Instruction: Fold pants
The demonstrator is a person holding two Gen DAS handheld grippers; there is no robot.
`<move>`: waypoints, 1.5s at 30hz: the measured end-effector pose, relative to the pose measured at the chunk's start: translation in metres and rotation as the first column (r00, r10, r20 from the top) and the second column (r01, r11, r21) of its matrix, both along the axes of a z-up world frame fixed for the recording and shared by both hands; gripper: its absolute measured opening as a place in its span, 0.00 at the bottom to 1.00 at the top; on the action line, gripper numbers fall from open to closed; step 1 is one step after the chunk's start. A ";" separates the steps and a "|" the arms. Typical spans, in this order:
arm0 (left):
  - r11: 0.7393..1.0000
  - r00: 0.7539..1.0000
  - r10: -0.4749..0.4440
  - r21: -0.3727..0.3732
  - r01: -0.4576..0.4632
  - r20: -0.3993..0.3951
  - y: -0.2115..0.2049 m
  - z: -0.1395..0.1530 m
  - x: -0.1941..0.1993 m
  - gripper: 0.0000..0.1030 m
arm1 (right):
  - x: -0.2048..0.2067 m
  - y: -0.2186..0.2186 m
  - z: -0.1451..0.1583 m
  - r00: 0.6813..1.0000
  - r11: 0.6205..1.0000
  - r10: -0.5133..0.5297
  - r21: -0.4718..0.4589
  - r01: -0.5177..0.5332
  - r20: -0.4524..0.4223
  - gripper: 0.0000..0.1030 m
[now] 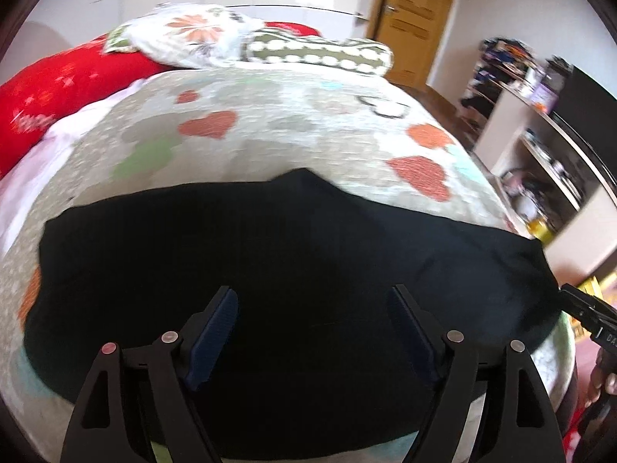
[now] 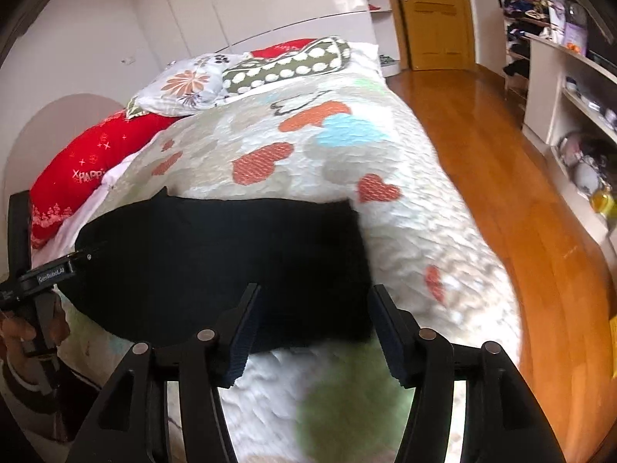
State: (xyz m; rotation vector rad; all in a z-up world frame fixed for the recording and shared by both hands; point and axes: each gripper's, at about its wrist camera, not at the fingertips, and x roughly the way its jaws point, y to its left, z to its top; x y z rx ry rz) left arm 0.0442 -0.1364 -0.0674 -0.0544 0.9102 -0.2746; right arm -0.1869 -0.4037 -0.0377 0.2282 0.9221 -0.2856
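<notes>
A red pillow (image 1: 58, 88) is lying at the upper left of the left wrist frame. The black pants (image 1: 270, 262) are lying flat across the middle, on the heart-patterned quilt (image 1: 308, 123). The left gripper (image 1: 312, 301) is hovering over them, jaws spread, empty. The right gripper (image 2: 314, 297) is likewise gaping over their right edge.

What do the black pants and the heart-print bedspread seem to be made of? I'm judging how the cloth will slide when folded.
The black pants look like soft matte fabric, maybe knit: no sheen, and they lie limp and flat. The weave is too dark to tell. The heart-print bedspread looks like quilted cotton-like cloth, puckered and stitched, matte. Probably grippy rather than slick.
</notes>
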 end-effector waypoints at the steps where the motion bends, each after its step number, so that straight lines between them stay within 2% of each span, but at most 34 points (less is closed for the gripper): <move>1: 1.000 0.999 -0.031 0.000 0.031 -0.004 -0.009 0.001 0.001 0.78 | -0.004 -0.002 0.000 1.000 1.000 -0.007 -0.013 0.007 -0.009 0.60; 3: 0.998 0.998 -0.070 -0.004 0.070 -0.009 -0.019 0.002 0.005 0.78 | -0.010 -0.006 -0.002 0.999 1.000 -0.022 -0.018 0.022 -0.025 0.60; 6: 0.991 0.991 -0.133 -0.013 0.133 -0.014 -0.037 0.005 0.011 0.78 | -0.018 -0.011 -0.005 0.999 0.999 -0.035 0.029 0.036 -0.016 0.61; 9: 0.975 0.976 -0.218 -0.039 0.217 -0.019 -0.054 0.010 0.018 0.78 | -0.022 -0.012 -0.010 1.000 0.995 -0.030 0.091 0.030 -0.001 0.64; 12: 0.959 0.959 -0.283 -0.040 0.282 -0.024 -0.066 0.012 0.028 0.79 | -0.023 -0.013 -0.013 0.999 0.993 -0.039 0.111 0.038 0.009 0.65; 17: 0.919 0.920 -0.390 -0.074 0.387 -0.039 -0.098 0.011 0.046 0.81 | -0.024 -0.012 -0.014 0.998 0.987 -0.039 0.160 0.031 0.043 0.71; 21: 0.878 0.877 -0.477 -0.086 0.472 -0.054 -0.129 0.004 0.061 0.82 | -0.020 -0.007 -0.020 0.998 0.986 -0.030 0.165 0.022 0.052 0.75; 25: 0.839 0.835 -0.544 -0.063 0.540 -0.088 -0.157 -0.010 0.077 0.82 | -0.019 -0.005 -0.025 0.997 0.985 -0.036 0.172 0.023 0.074 0.77; 31: 0.801 0.795 -0.597 -0.019 0.599 -0.106 -0.203 -0.036 0.093 0.80 | -0.017 -0.014 -0.031 0.988 0.973 -0.077 0.226 0.045 0.133 0.77; 32: 0.801 0.795 -0.597 -0.017 0.599 -0.103 -0.208 -0.041 0.095 0.81 | -0.017 -0.016 -0.033 0.986 0.970 -0.088 0.238 0.052 0.143 0.75; 34: 0.801 0.797 -0.597 -0.021 0.598 -0.089 -0.211 -0.046 0.097 0.81 | -0.013 -0.016 -0.036 0.983 0.972 -0.102 0.227 0.066 0.152 0.63; 36: 0.804 0.800 -0.594 -0.028 0.594 -0.087 -0.210 -0.047 0.098 0.81 | -0.008 -0.015 -0.040 0.984 0.979 -0.102 0.189 0.073 0.147 0.37; 38: 0.813 0.809 -0.581 -0.045 0.580 -0.091 -0.206 -0.045 0.100 0.73 | -0.004 -0.020 -0.042 0.983 0.972 -0.103 0.227 0.067 0.151 0.32; 40: 0.836 0.829 -0.548 -0.090 0.541 -0.107 -0.192 -0.038 0.103 0.68 | -0.001 -0.019 -0.034 0.983 0.970 -0.093 0.237 0.053 0.159 0.28; 43: 0.885 0.886 -0.456 -0.151 0.441 -0.083 -0.149 -0.016 0.104 0.67 | 0.005 -0.004 -0.009 0.979 0.980 -0.039 0.199 -0.002 0.199 0.27; 45: 0.906 0.919 -0.389 -0.209 0.369 -0.065 -0.111 -0.002 0.102 0.68 | 0.013 0.010 0.009 0.974 0.985 0.009 0.168 -0.049 0.228 0.27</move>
